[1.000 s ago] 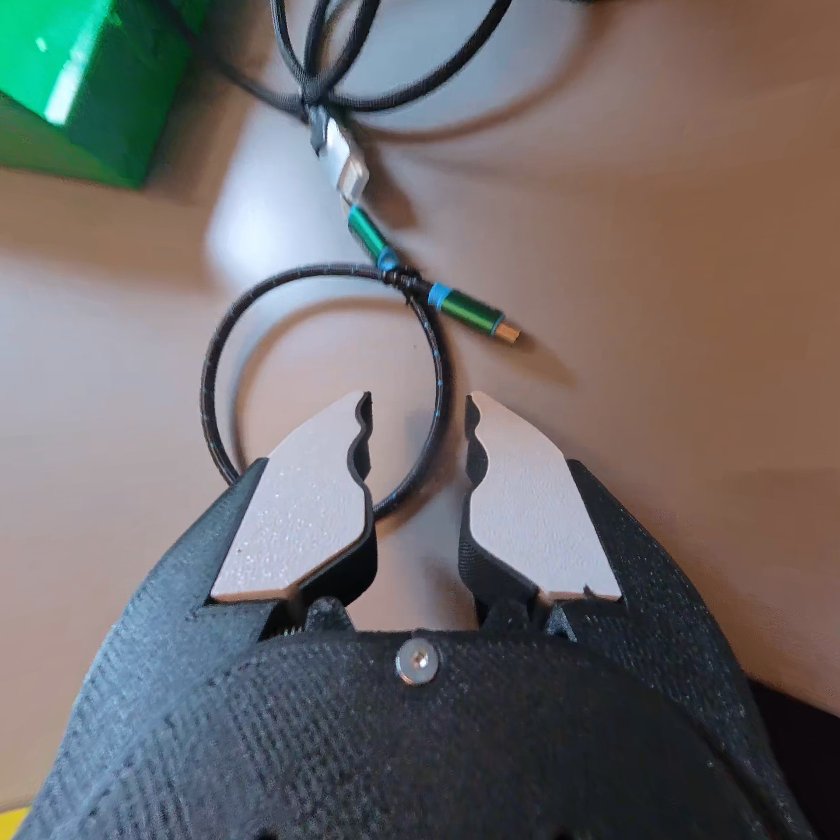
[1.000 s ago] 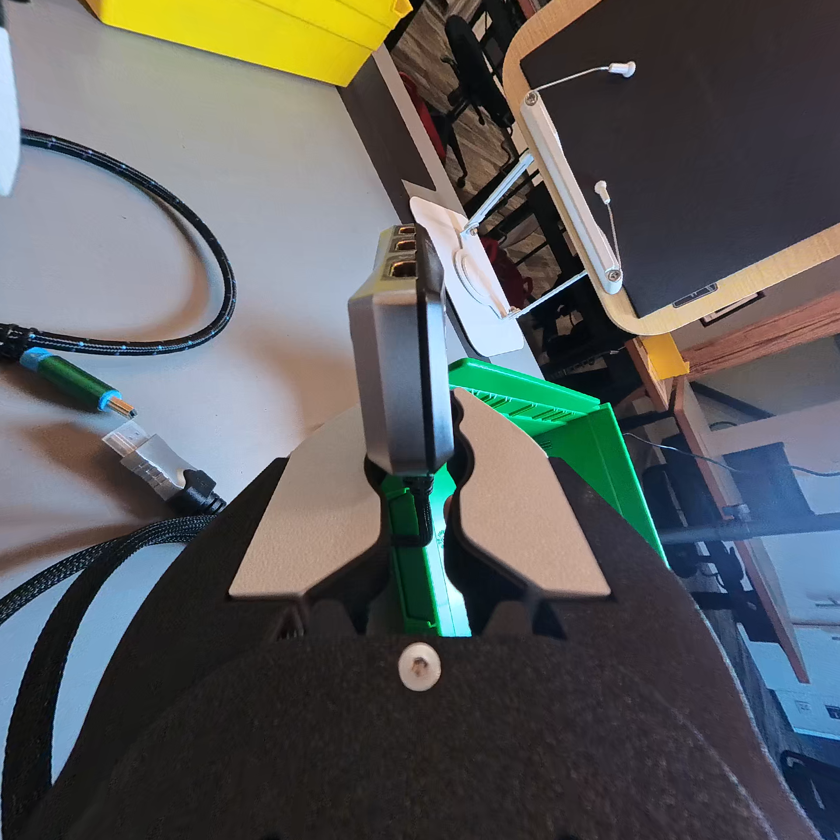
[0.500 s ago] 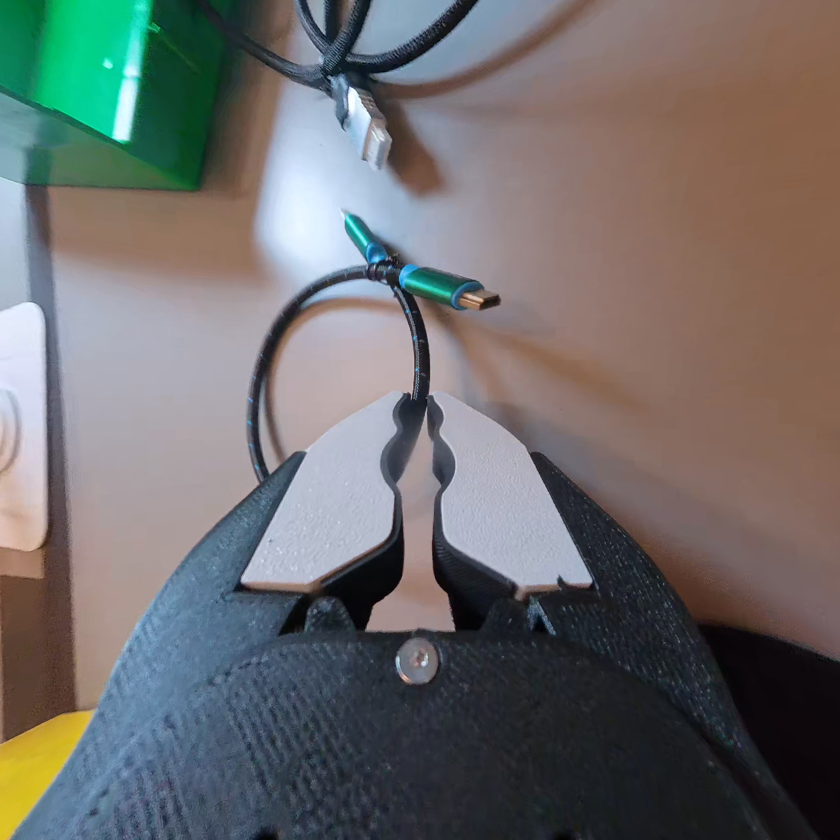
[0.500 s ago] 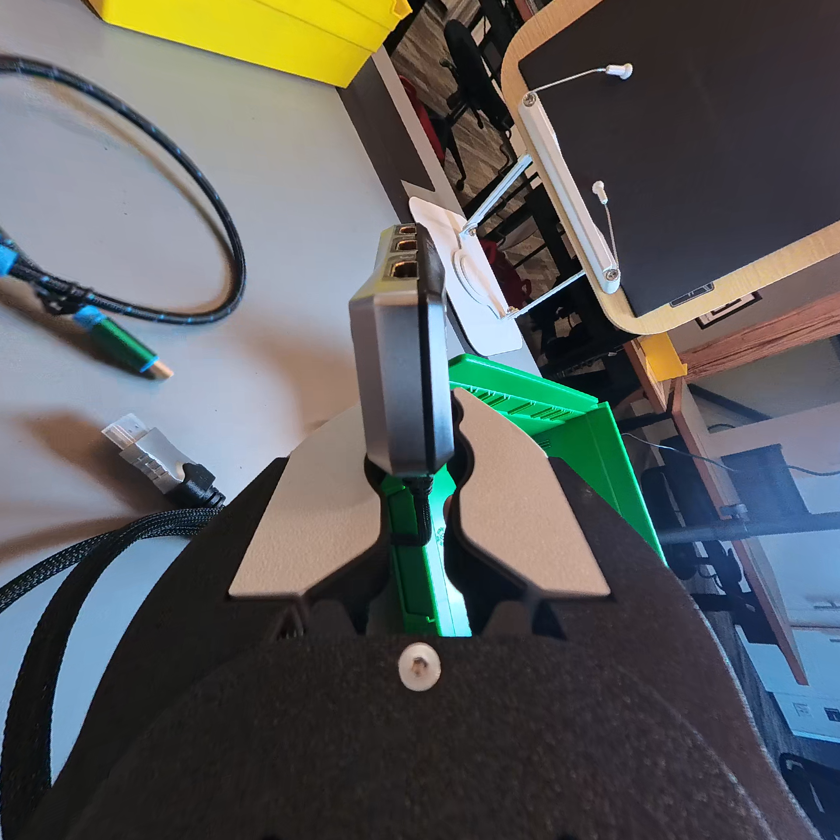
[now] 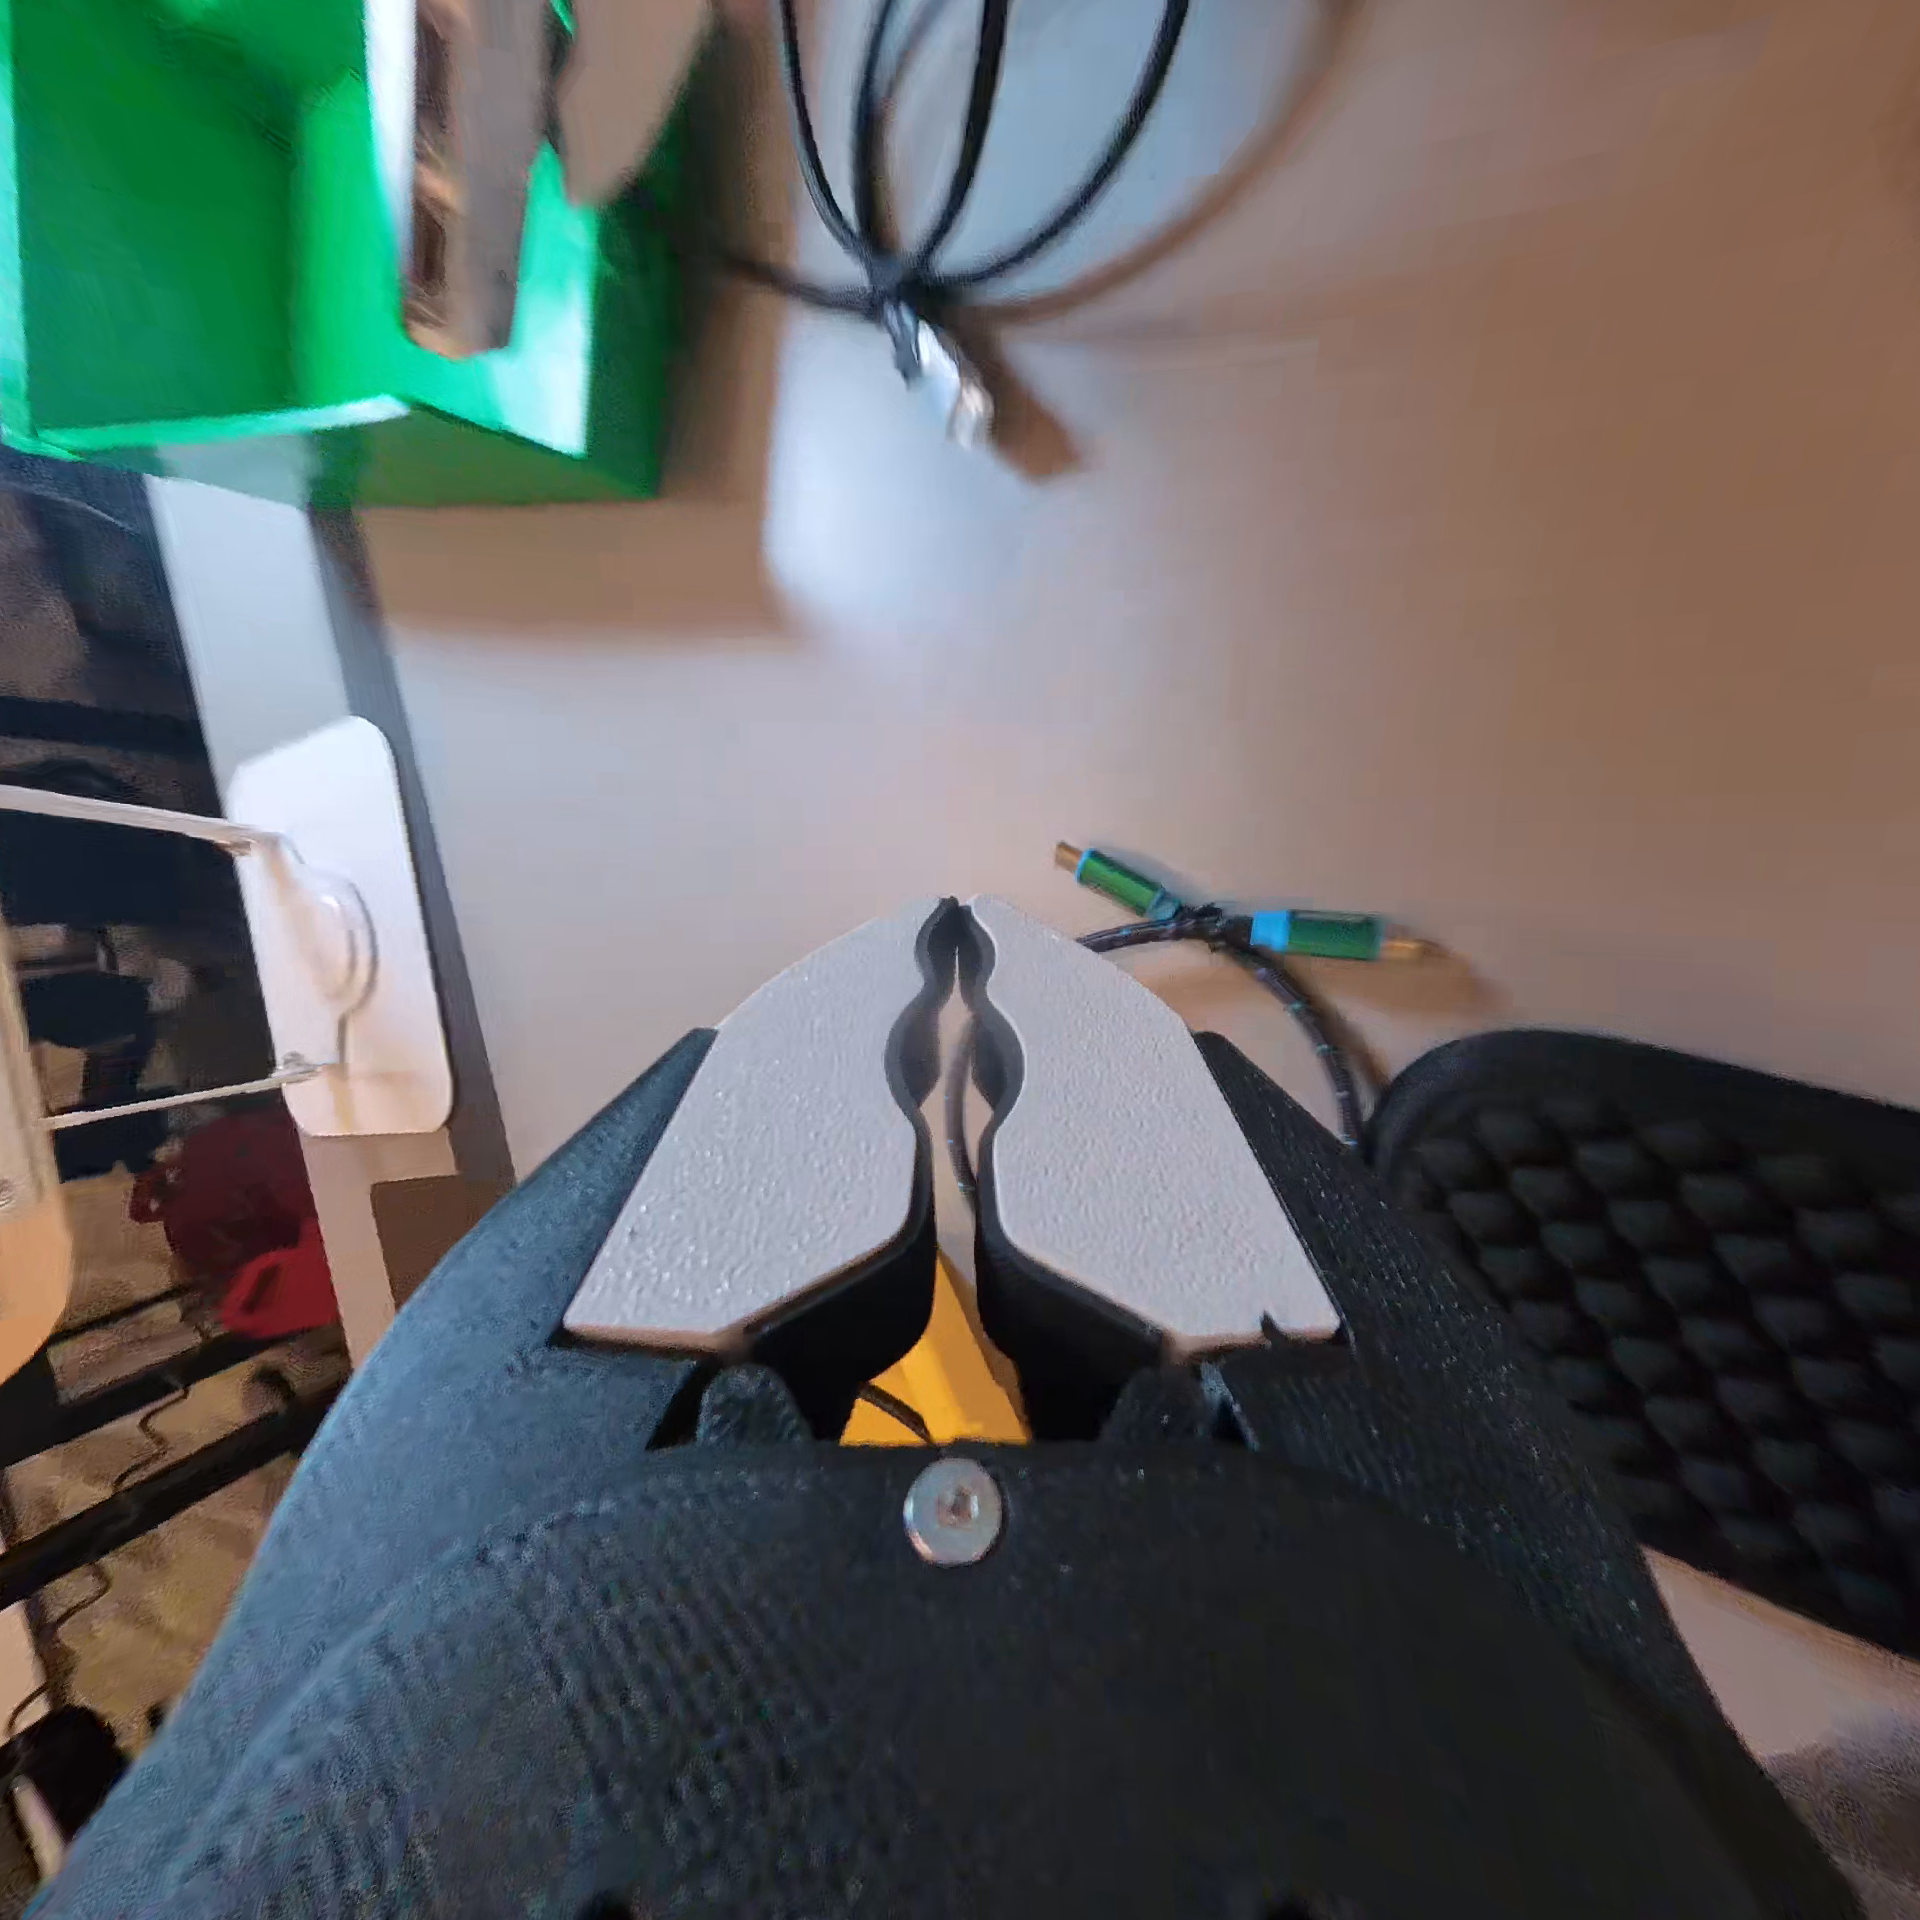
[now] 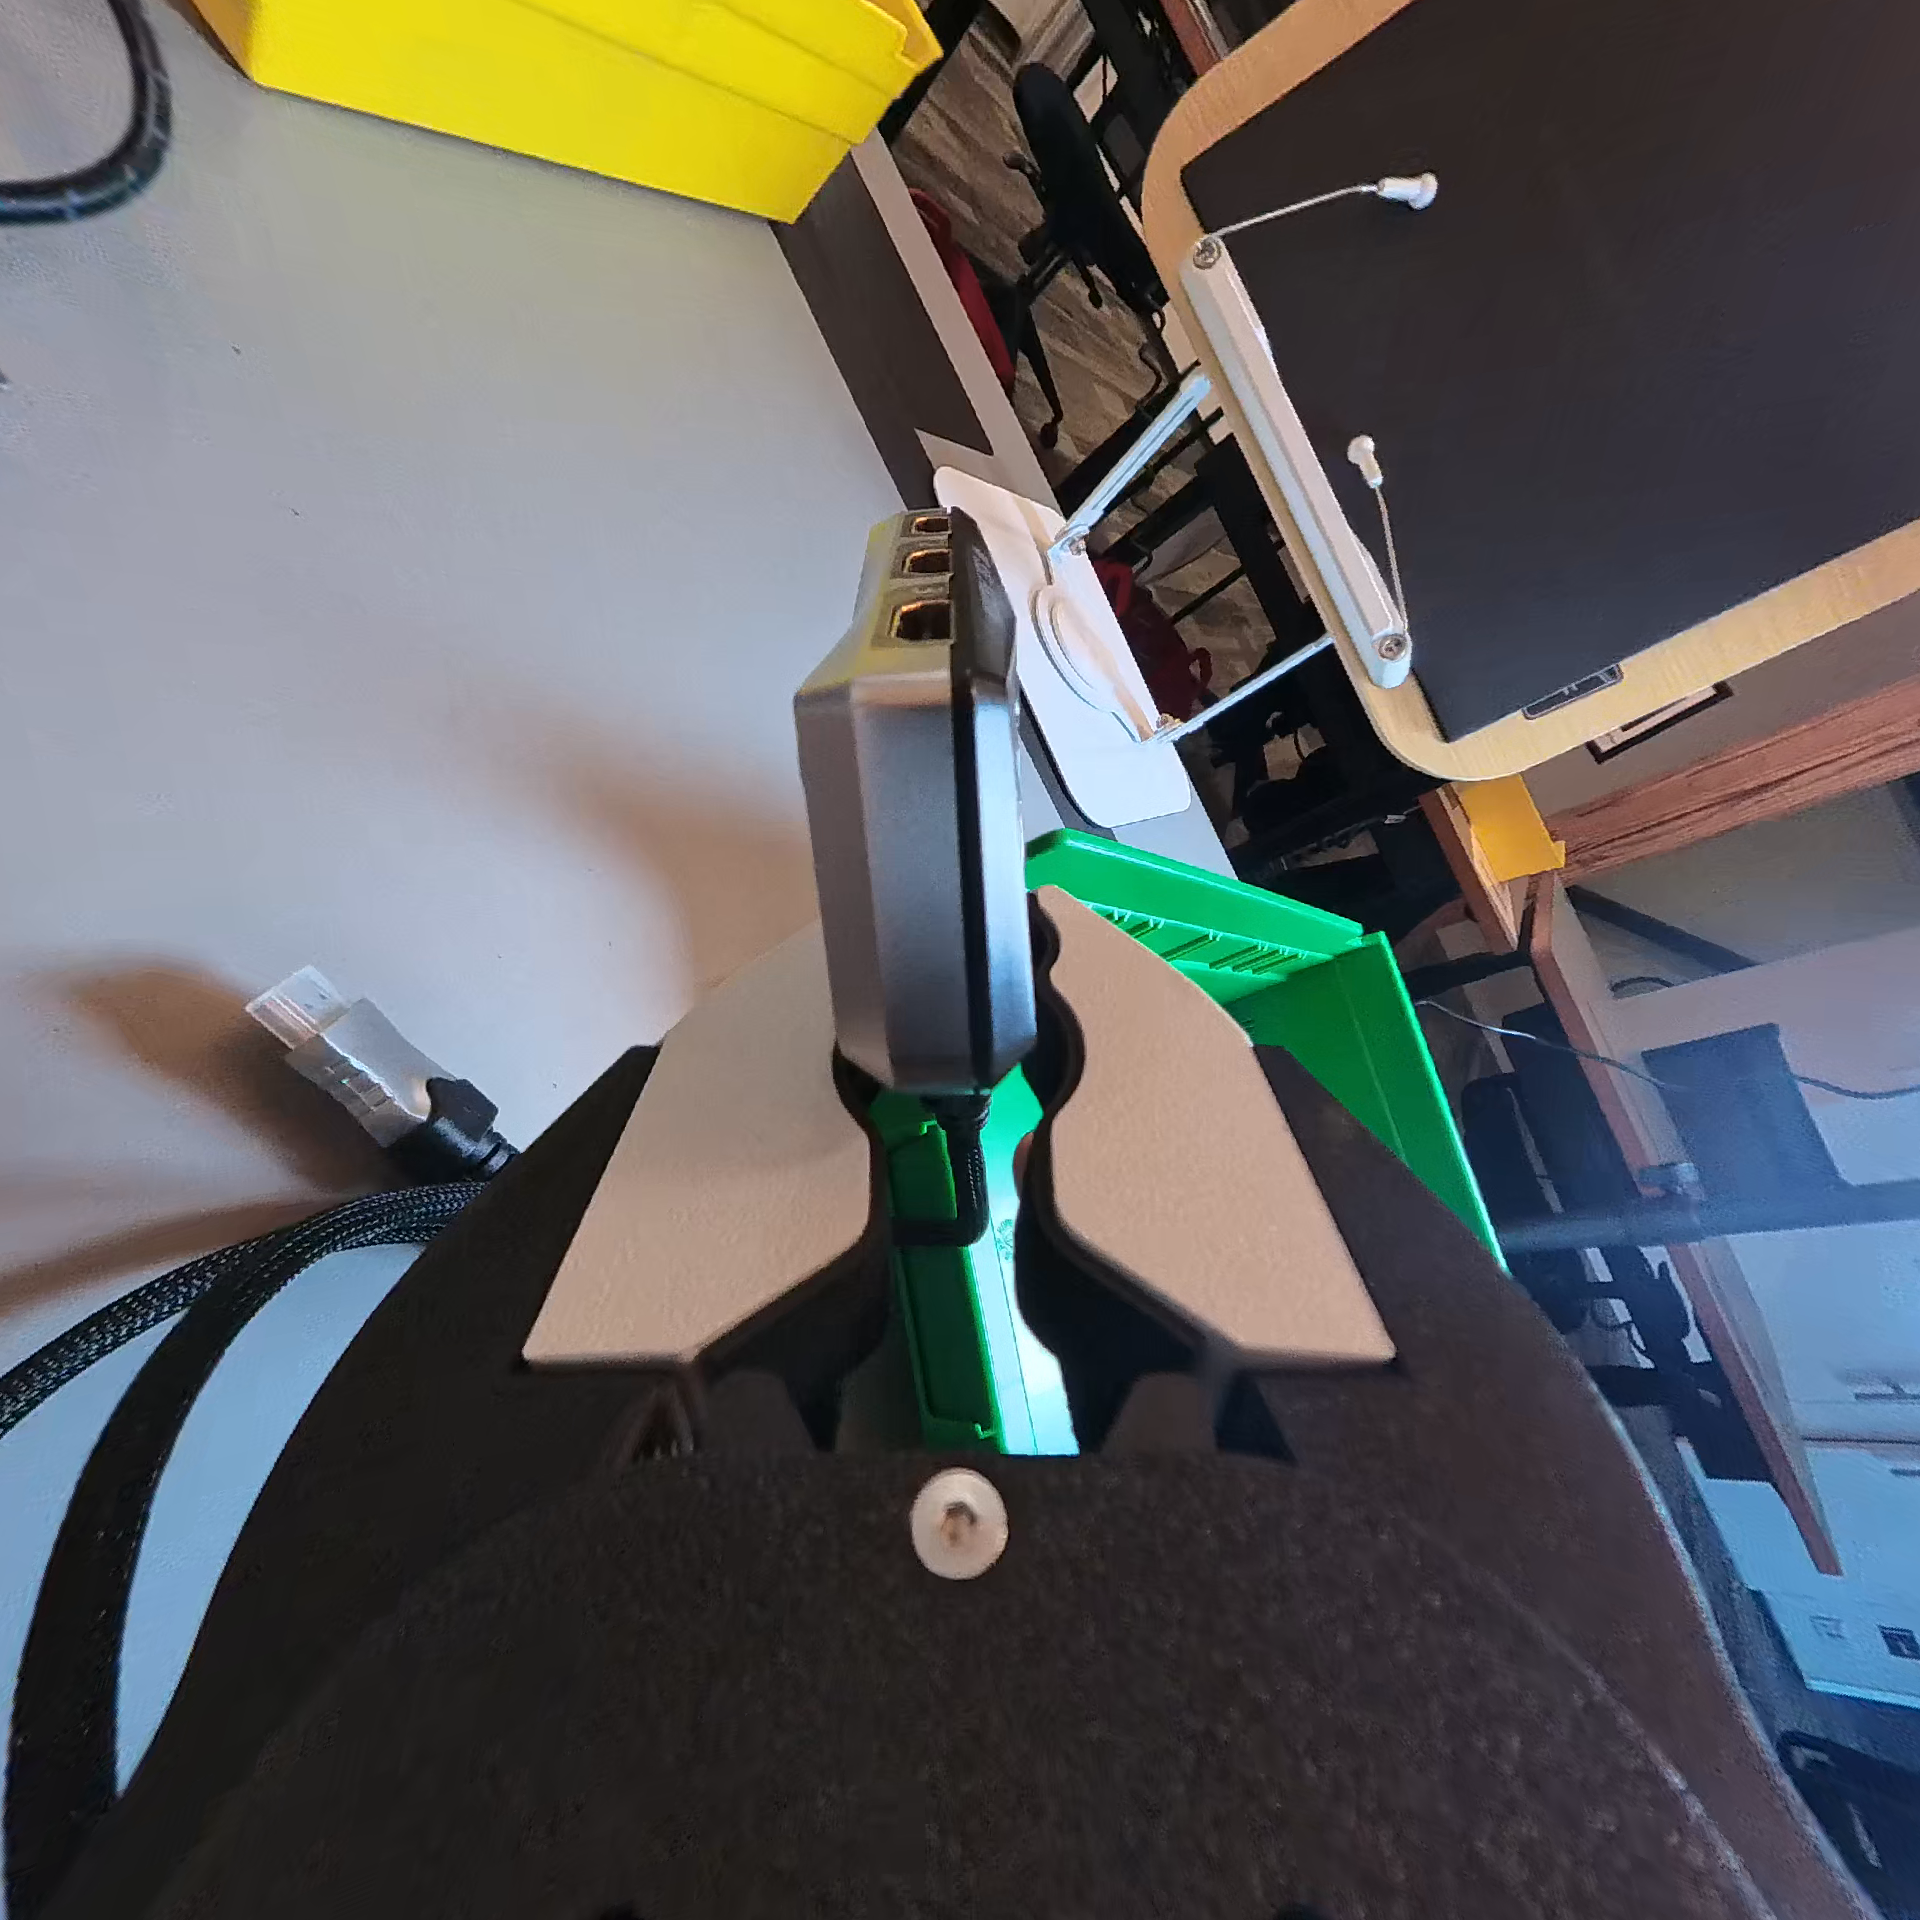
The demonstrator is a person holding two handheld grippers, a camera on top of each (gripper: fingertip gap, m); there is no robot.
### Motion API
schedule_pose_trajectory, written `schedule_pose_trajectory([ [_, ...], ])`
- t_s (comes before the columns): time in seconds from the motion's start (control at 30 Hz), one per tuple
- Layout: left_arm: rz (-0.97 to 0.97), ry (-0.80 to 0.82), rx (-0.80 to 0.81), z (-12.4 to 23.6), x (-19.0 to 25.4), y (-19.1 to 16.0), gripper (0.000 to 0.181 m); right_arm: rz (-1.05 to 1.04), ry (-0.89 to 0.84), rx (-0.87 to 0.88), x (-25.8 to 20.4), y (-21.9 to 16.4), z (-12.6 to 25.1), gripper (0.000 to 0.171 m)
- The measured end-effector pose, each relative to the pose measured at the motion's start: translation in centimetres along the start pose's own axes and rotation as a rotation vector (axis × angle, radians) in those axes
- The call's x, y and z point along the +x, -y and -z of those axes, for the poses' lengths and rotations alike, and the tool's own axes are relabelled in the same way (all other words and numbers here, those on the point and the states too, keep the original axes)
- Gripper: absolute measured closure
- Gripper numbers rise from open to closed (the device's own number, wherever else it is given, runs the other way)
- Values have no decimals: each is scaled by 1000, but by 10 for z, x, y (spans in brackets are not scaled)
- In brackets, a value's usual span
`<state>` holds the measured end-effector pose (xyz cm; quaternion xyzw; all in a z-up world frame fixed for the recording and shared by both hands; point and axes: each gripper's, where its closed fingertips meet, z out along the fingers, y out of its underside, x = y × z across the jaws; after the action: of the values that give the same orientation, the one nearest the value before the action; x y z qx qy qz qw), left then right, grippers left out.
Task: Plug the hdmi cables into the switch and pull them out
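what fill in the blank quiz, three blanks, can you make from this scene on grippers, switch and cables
1. The right gripper is shut on the grey ____.
2. The left gripper is shut on a thin braided cable whose two plugs have ____ metal shells.
3. The three ports showing on the switch are all ____.

Missing words: switch; green; empty

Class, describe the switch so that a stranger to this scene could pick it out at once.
Find the green bin at the table's edge. Just in front of it, the right gripper holds the switch upright: a slim grey box. Three gold-lined ports in a row on its top end set it apart from the silver plug lying nearby.
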<state>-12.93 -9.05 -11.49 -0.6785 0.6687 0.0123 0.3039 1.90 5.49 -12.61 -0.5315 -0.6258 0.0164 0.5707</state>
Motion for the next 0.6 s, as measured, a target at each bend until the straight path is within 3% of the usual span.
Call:
schedule_pose_trajectory([
  [0.17,31,-92,-6,-28,14,-16,180,10,-6,2,1,-4,5,148],
  [0.3,165,-176,-70,-28,61,-60,155,-24,7,14,4,-8,5,148],
  [0.43,245,-187,-160,-40,101,-106,149,-32,13,22,5,-6,4,148],
  [0.5,264,-157,-126,-47,103,-108,162,-24,12,18,3,-5,3,148],
  [0.6,269,-168,-135,-51,101,-108,163,-8,6,13,0,-3,4,148],
])
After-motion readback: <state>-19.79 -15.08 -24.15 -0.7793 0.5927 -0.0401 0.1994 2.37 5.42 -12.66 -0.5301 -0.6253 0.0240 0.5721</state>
